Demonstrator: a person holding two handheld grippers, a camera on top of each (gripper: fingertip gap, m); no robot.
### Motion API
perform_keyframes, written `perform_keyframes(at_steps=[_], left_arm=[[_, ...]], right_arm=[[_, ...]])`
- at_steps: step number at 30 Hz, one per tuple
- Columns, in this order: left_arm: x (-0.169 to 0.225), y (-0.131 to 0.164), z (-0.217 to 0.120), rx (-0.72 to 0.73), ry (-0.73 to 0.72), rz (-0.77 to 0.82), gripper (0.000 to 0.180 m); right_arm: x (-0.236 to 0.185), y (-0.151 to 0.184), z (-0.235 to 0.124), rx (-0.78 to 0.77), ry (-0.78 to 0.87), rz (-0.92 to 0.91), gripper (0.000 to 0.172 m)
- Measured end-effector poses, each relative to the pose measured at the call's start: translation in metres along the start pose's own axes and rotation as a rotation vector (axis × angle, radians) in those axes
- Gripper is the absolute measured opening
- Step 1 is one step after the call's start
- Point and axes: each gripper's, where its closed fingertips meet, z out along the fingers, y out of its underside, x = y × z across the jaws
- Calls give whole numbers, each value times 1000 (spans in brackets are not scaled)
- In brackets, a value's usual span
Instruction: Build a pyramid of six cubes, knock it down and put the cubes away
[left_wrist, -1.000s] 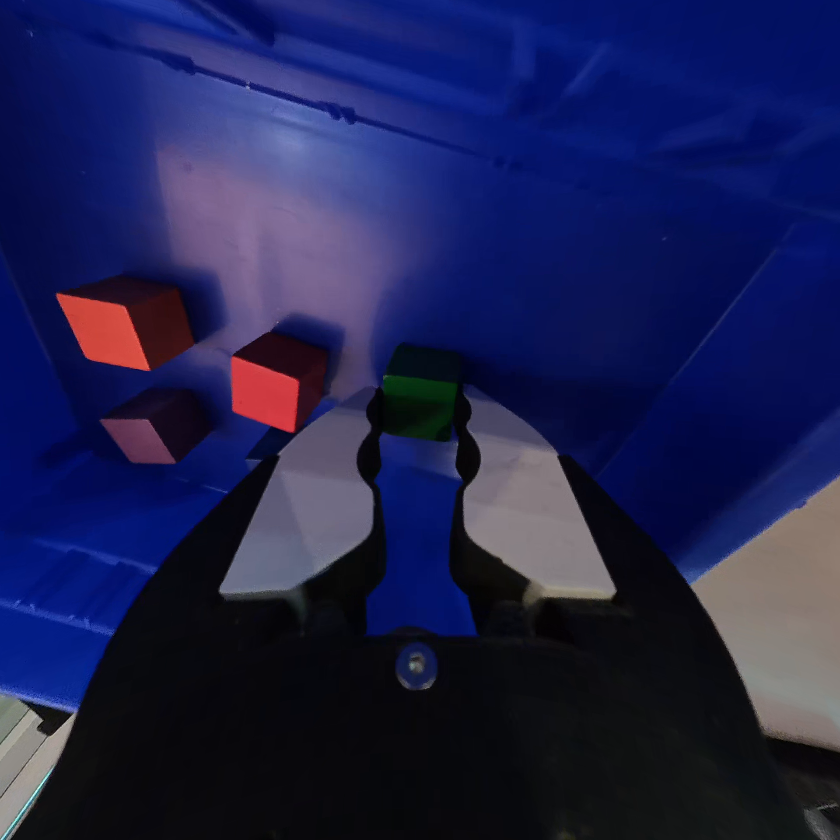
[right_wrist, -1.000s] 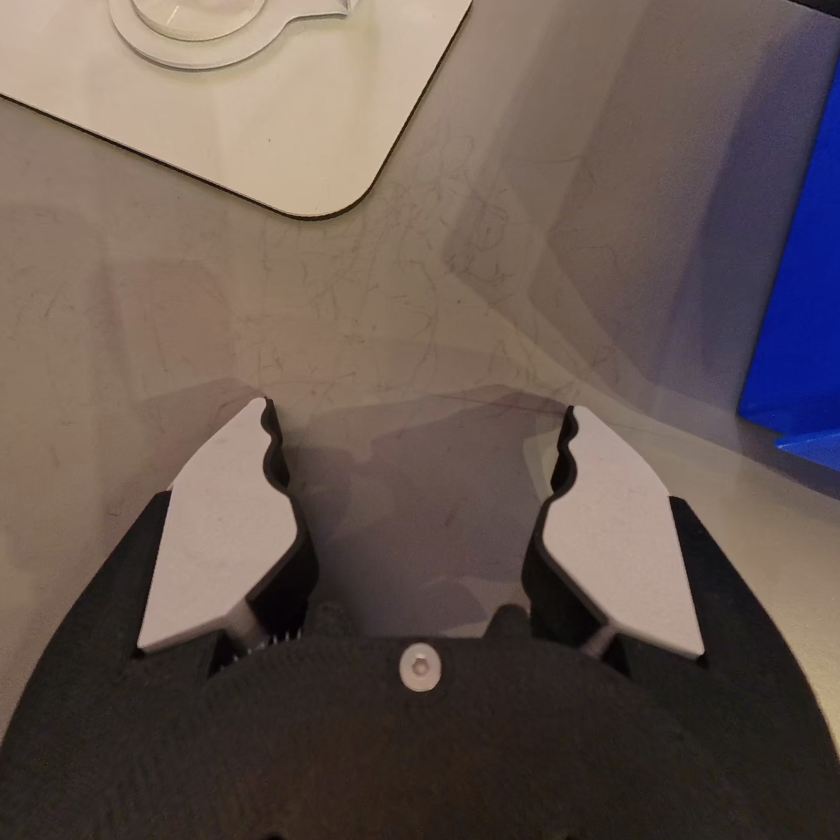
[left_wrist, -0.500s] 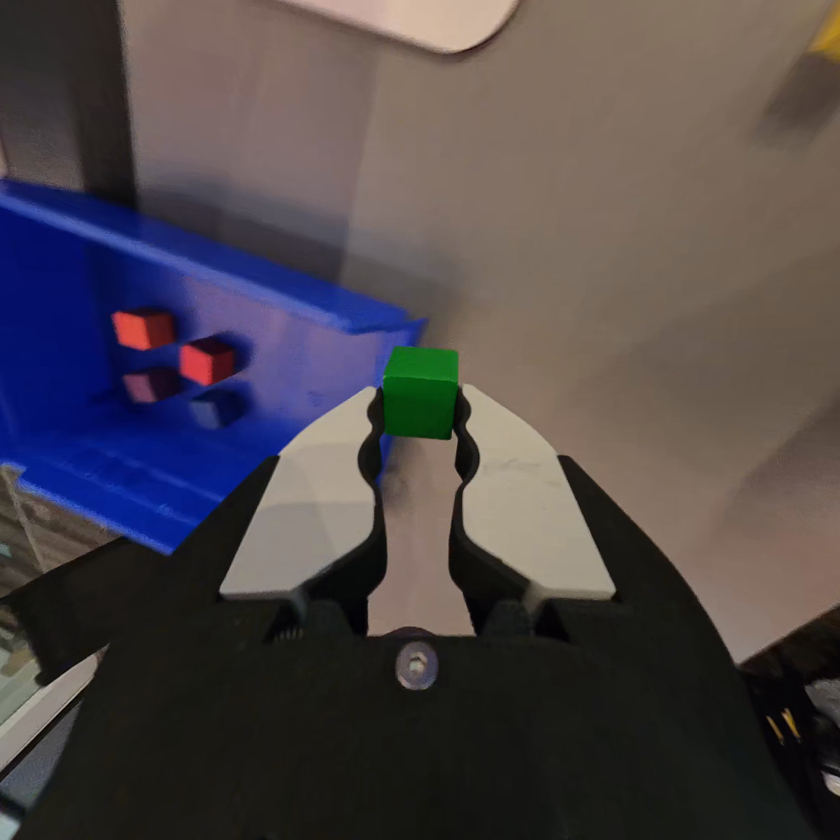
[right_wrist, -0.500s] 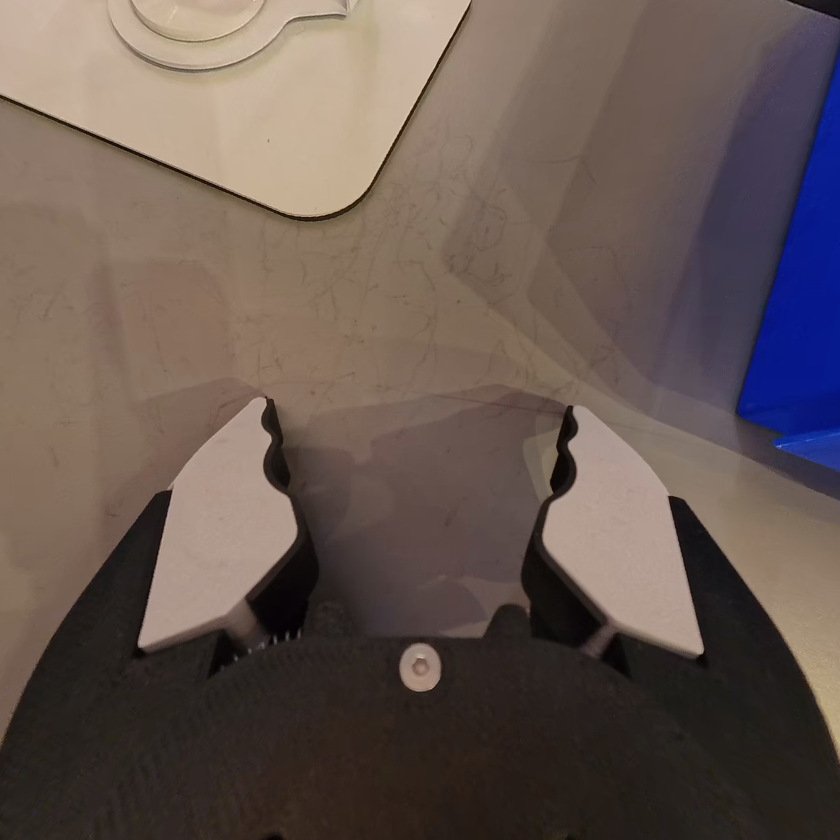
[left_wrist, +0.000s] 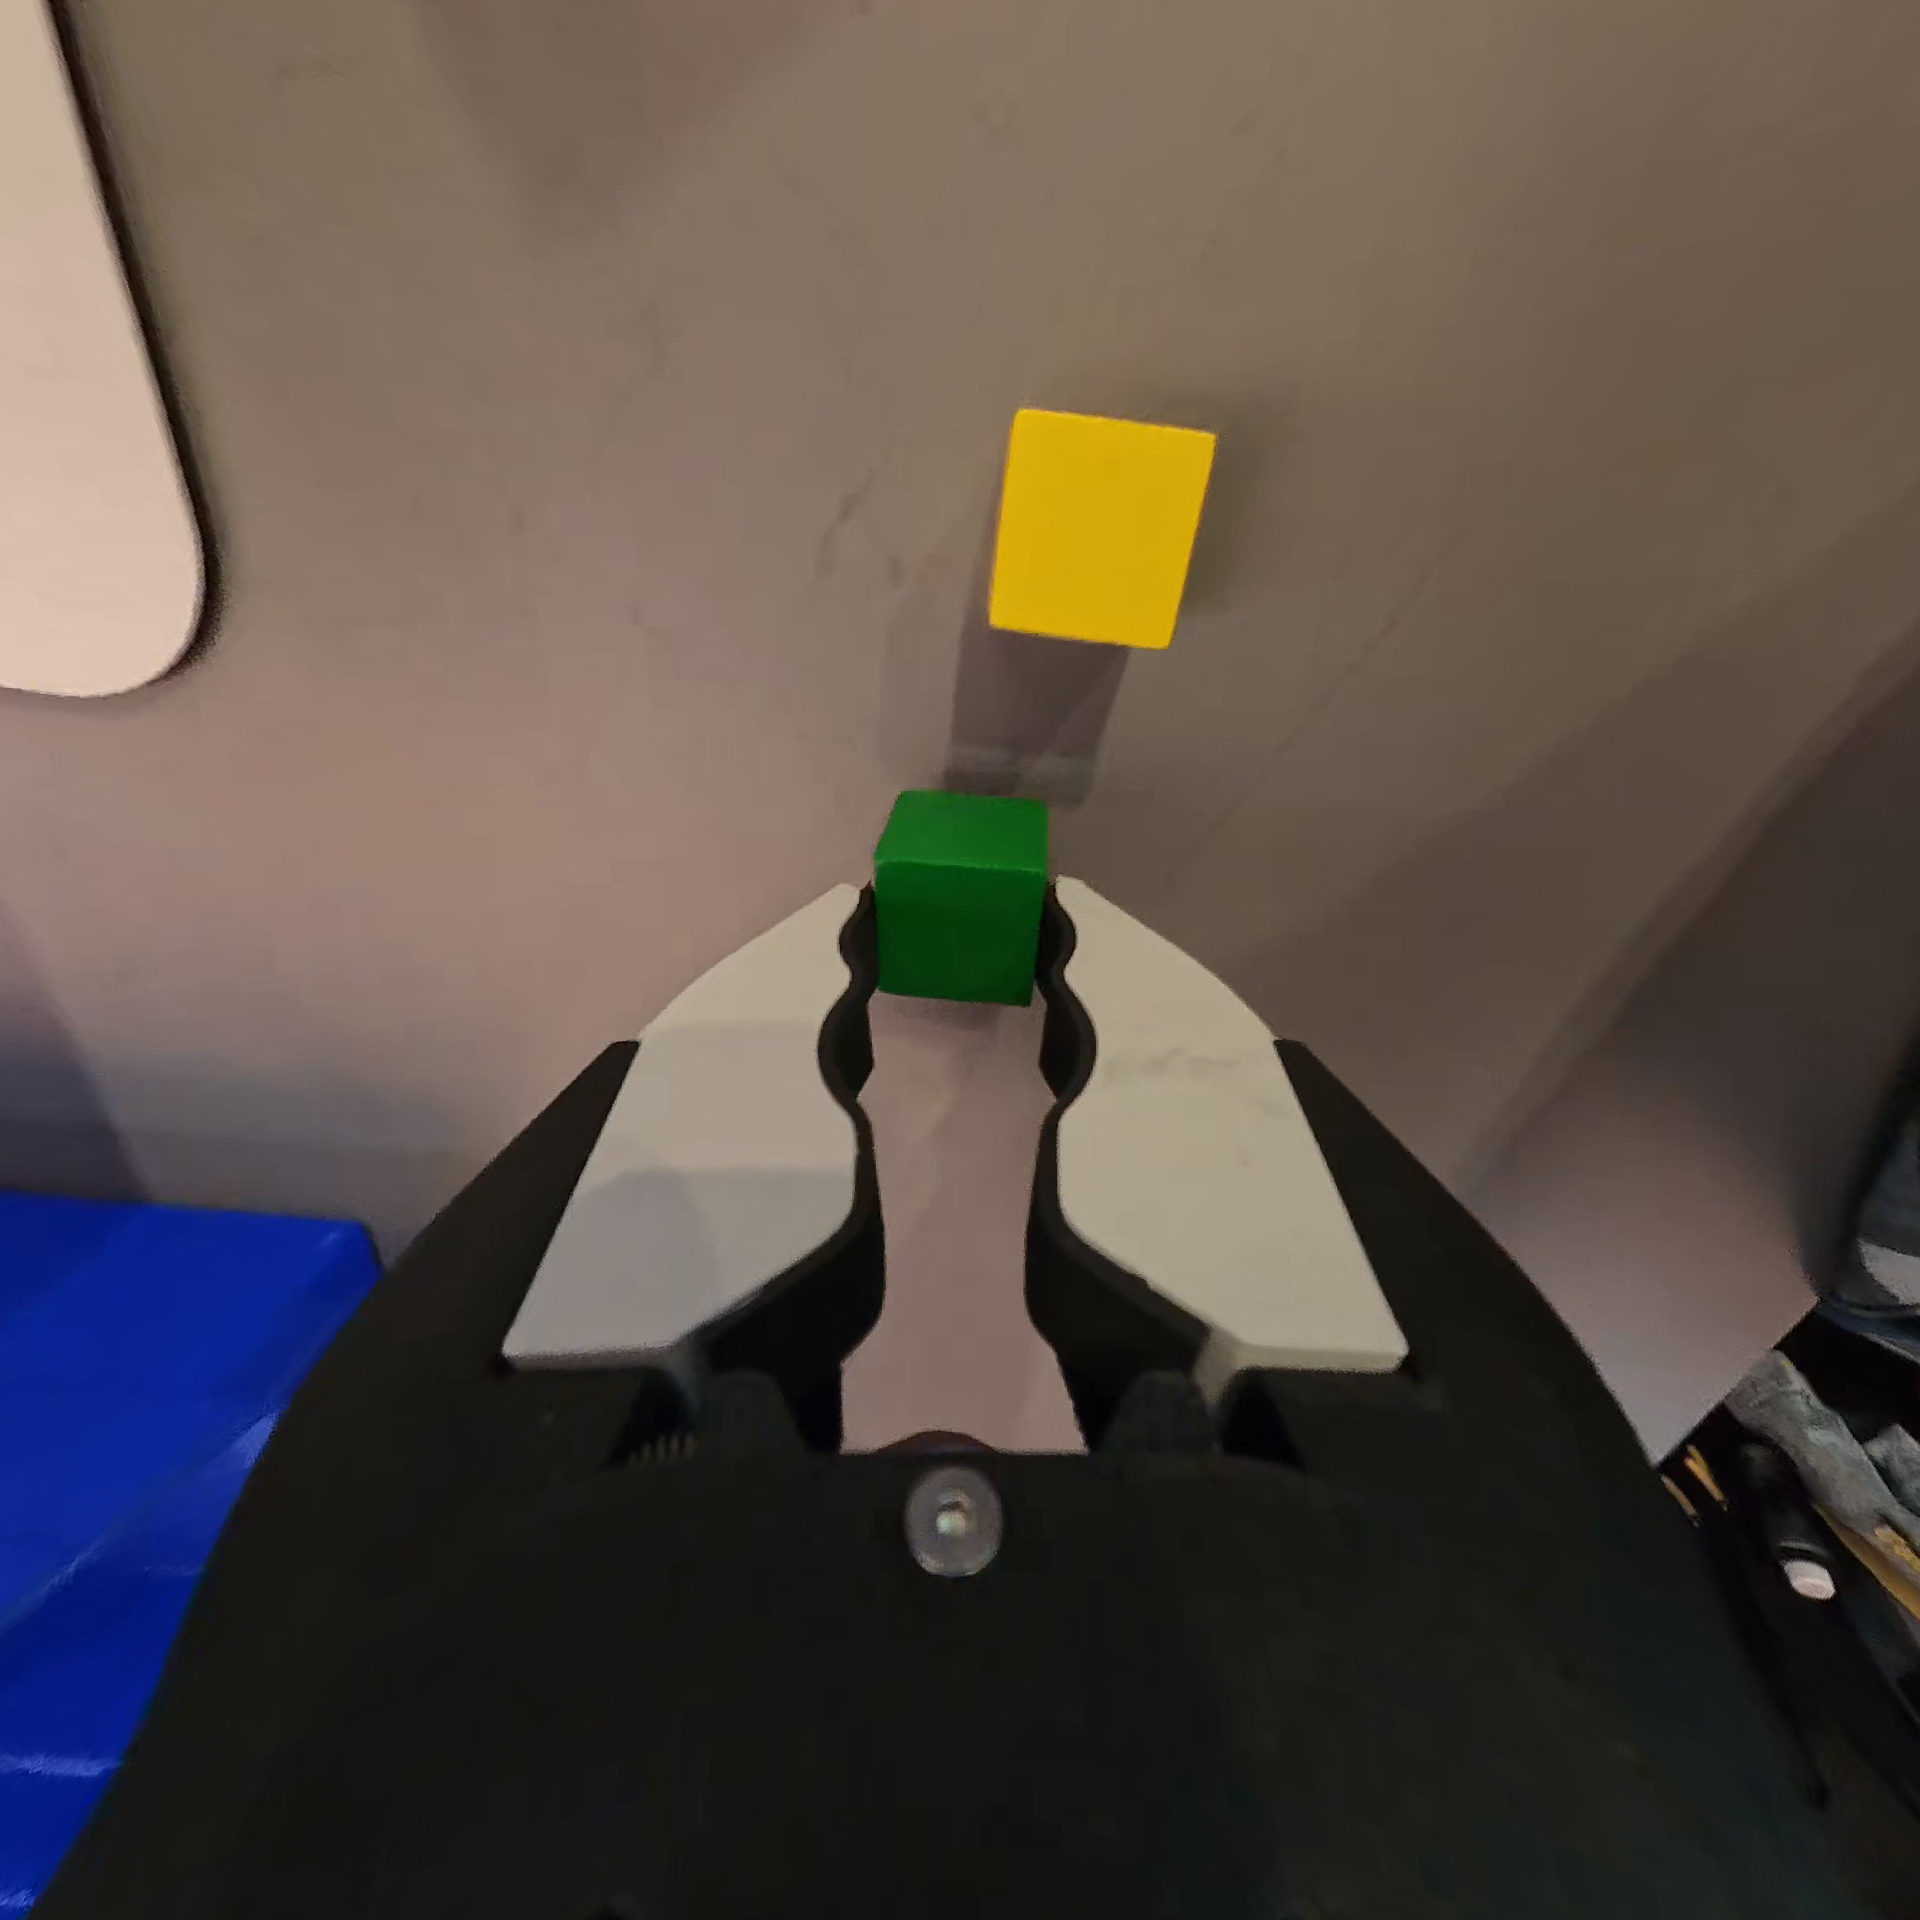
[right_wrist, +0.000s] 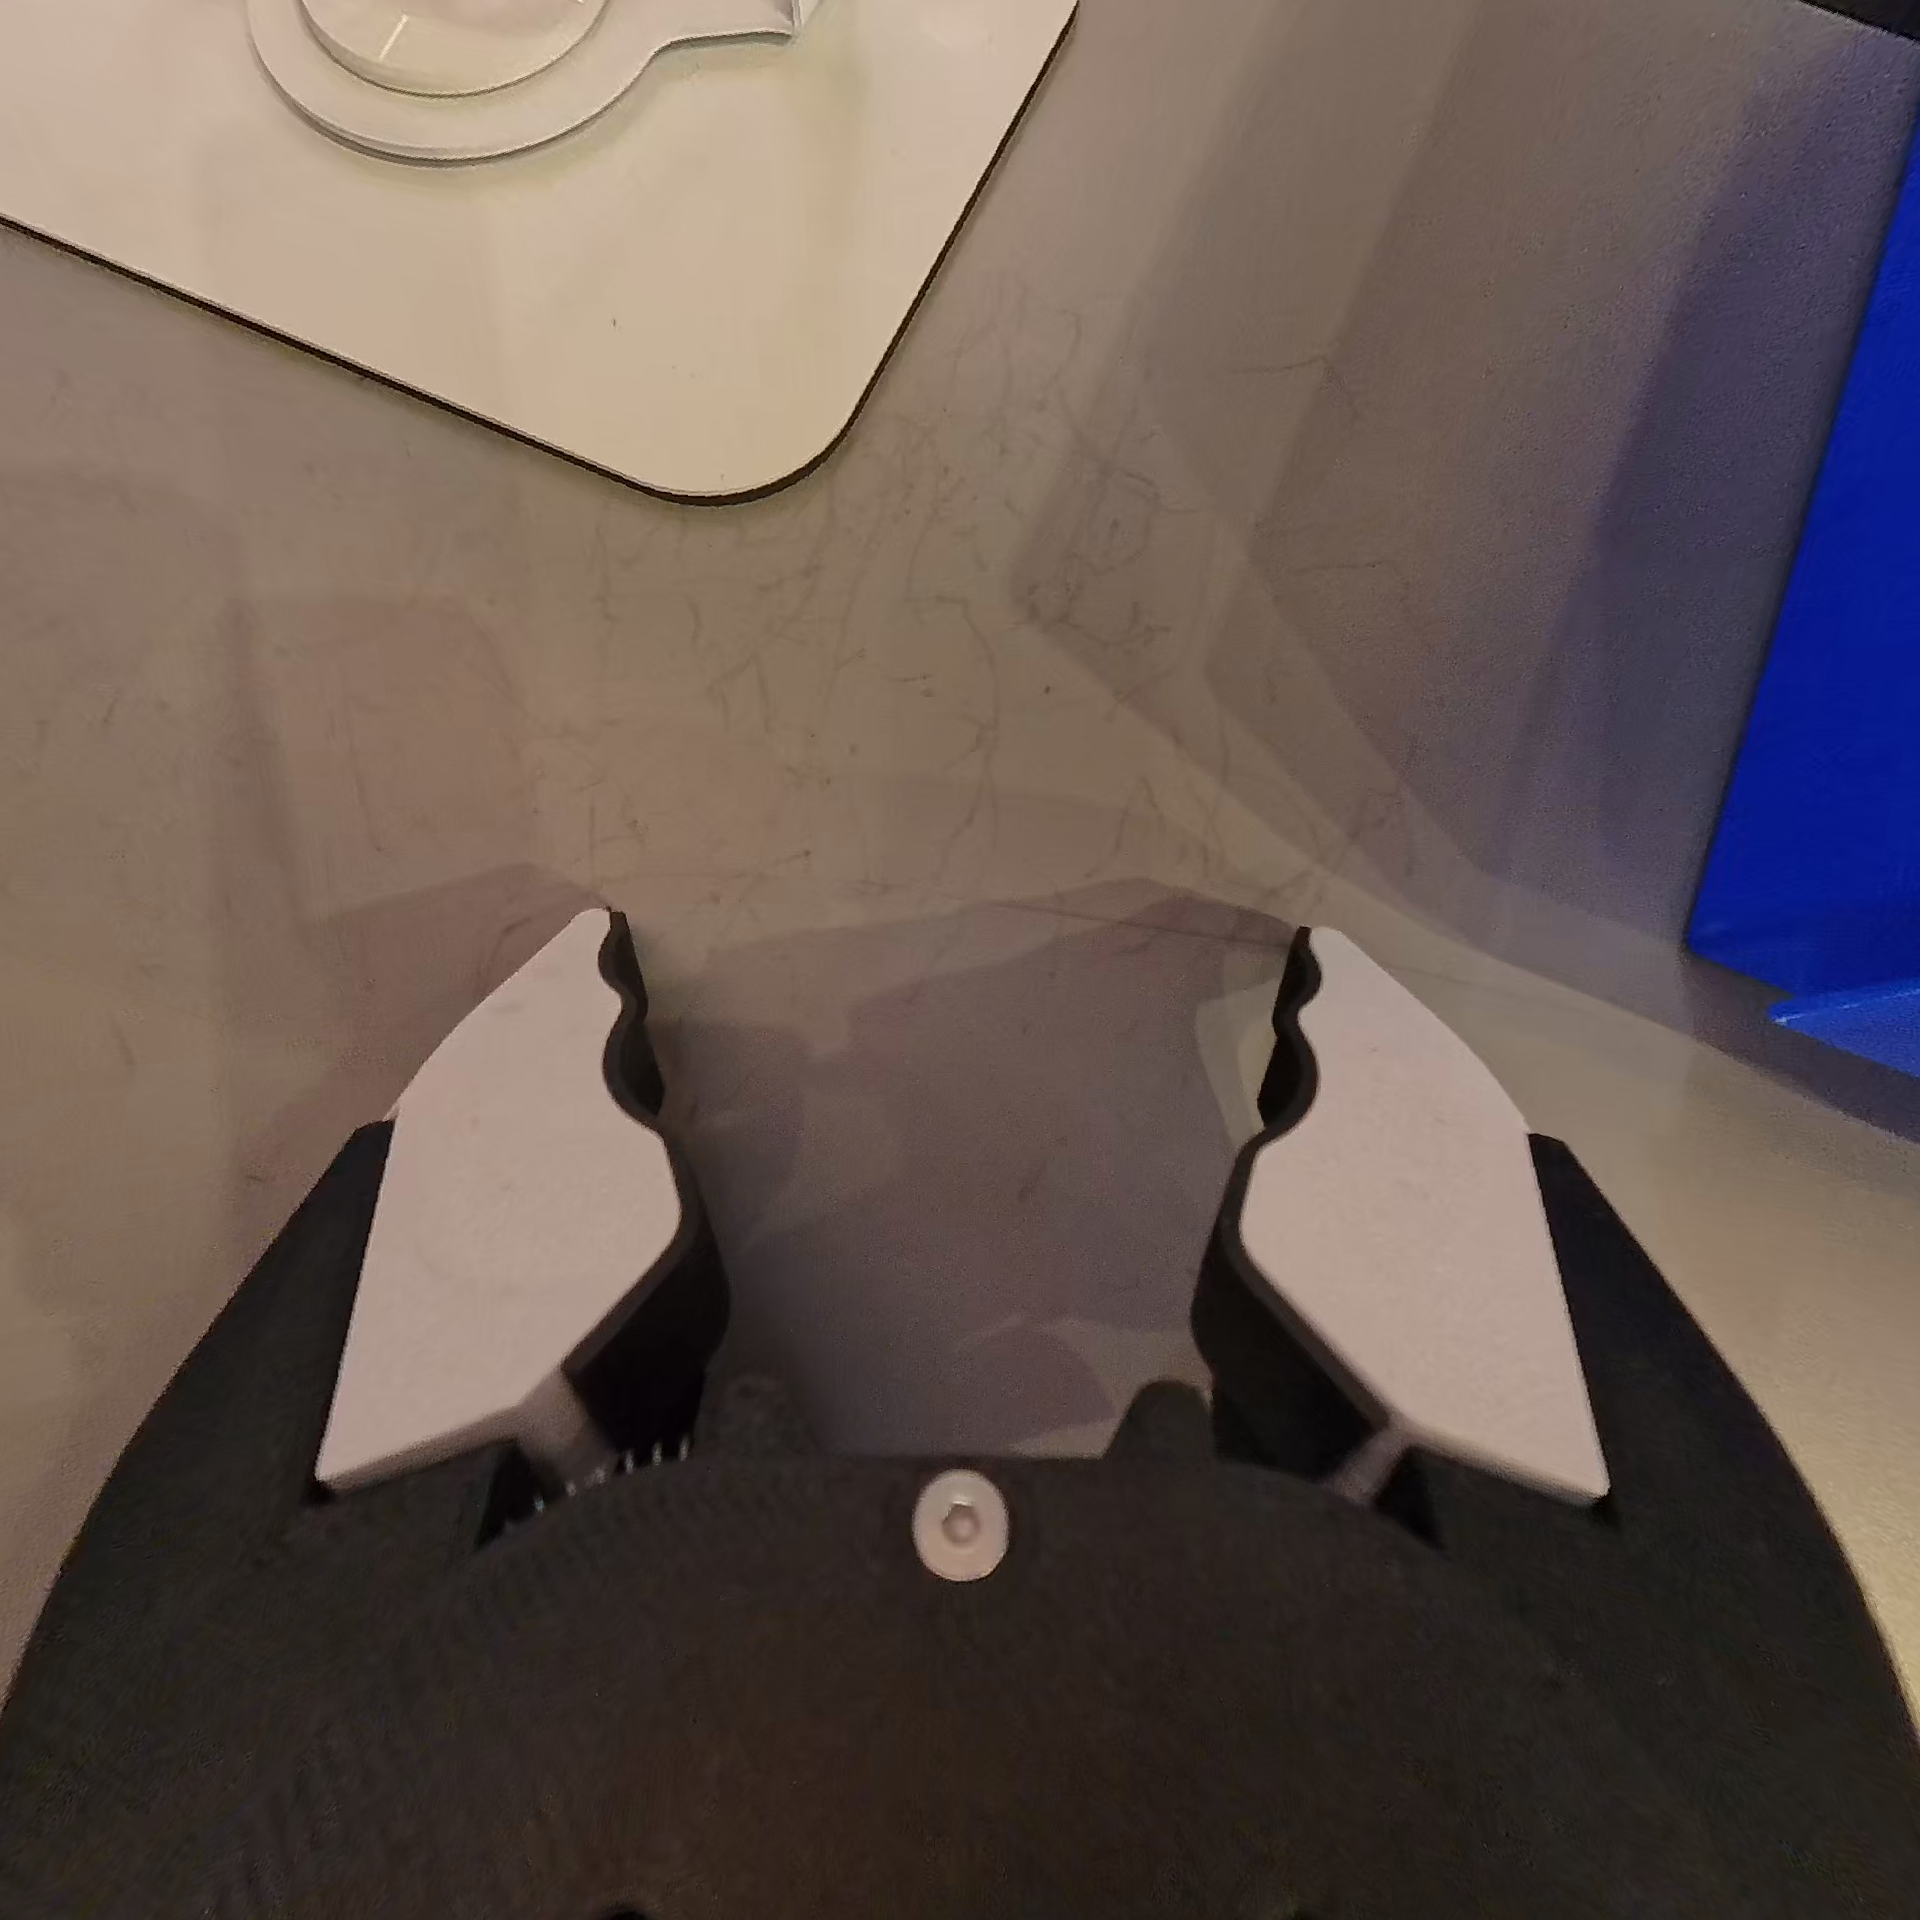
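Note:
My left gripper is shut on a green cube, both pads pressed on its sides, and holds it above the grey table. A yellow cube lies on the table just beyond it. The blue bin shows at the lower left of the left wrist view. My right gripper is wide open with nothing between its fingers, low over the table; the blue bin stands at its right.
A white board with a dark edge lies at the far left, carrying a clear plastic disc; its corner also shows in the left wrist view. Dark clutter sits past the table's right edge.
My left gripper has lifted the green cube out of the blue bin and swung it right over the table toward the yellow cube. The right gripper has not moved.

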Motion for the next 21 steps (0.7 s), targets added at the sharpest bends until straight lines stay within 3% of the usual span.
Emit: perform_keyframes(at_steps=[21], left_arm=[[15, -24, 7, -25, 19, 52, 28]], right_arm=[[0, 0, 0, 1, -1, -4, 114]])
